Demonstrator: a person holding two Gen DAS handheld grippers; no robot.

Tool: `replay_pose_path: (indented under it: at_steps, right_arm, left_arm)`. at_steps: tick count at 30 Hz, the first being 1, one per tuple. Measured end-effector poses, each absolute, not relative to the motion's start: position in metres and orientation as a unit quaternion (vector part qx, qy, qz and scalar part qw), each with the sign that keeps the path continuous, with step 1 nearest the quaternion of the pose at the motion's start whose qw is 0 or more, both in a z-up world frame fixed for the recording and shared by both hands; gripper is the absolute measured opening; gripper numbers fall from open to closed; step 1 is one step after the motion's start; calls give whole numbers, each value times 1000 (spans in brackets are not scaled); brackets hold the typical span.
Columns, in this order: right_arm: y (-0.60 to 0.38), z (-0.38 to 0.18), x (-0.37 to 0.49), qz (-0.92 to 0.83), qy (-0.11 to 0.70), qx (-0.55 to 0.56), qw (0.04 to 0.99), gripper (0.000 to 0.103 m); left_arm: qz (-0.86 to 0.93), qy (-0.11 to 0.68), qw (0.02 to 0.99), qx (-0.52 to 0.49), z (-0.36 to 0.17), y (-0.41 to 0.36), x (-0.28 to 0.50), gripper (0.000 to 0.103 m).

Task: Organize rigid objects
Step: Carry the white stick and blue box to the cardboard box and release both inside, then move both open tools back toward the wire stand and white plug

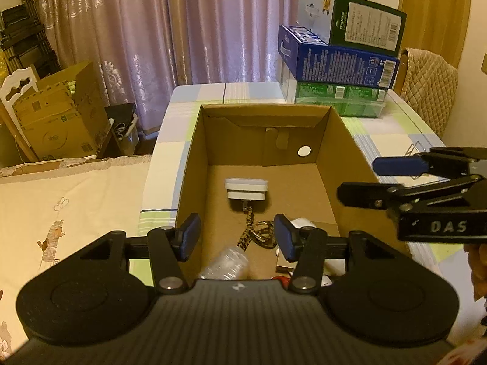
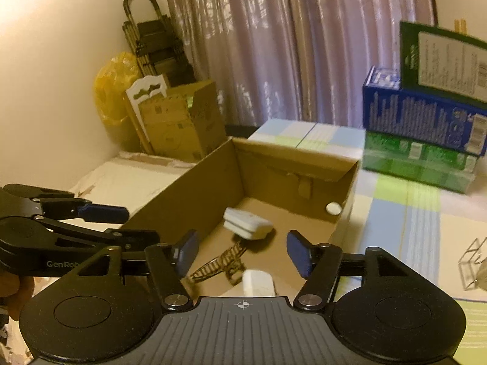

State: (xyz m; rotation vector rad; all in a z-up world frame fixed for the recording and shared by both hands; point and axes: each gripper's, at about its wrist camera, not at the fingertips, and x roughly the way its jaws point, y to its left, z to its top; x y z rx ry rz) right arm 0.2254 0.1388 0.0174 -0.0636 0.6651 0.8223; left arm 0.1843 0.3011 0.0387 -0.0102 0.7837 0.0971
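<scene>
An open cardboard box [image 1: 334, 149] [image 2: 194, 191] stands on the checked table. Inside lie a white charger block [image 1: 246, 190] [image 2: 248, 226], a patterned strap with a metal ring [image 1: 252, 232] [image 2: 222, 264], a clear plastic cup [image 1: 226, 263] and a white rounded case [image 2: 258, 283]. My left gripper [image 1: 237, 238] is open and empty above the box's near end. My right gripper [image 2: 242, 252] is open and empty over the box's right side. It also shows in the left wrist view [image 1: 365, 179], and the left gripper shows in the right wrist view [image 2: 137, 225].
Stacked cartons [image 1: 338, 60] [image 2: 426, 133] stand at the table's far right. A clear wire-edged holder [image 2: 471, 264] sits on the table at right. Cardboard boxes [image 1: 61, 115] and a folded ladder [image 2: 152, 42] stand by the curtain. A cream cloth [image 1: 61, 213] lies left of the table.
</scene>
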Motion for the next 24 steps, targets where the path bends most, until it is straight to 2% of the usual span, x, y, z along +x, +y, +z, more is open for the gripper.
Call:
replay_pose_path:
  at_steps: [12, 24]
  right_arm:
    - [34, 51, 217, 317, 282, -19, 905, 68]
    - [-109, 38, 242, 201, 298, -1, 933, 70]
  left_arm:
    - [7, 342, 939, -14, 78, 243, 185, 49]
    - [-70, 326, 943, -19, 84, 123, 226, 62]
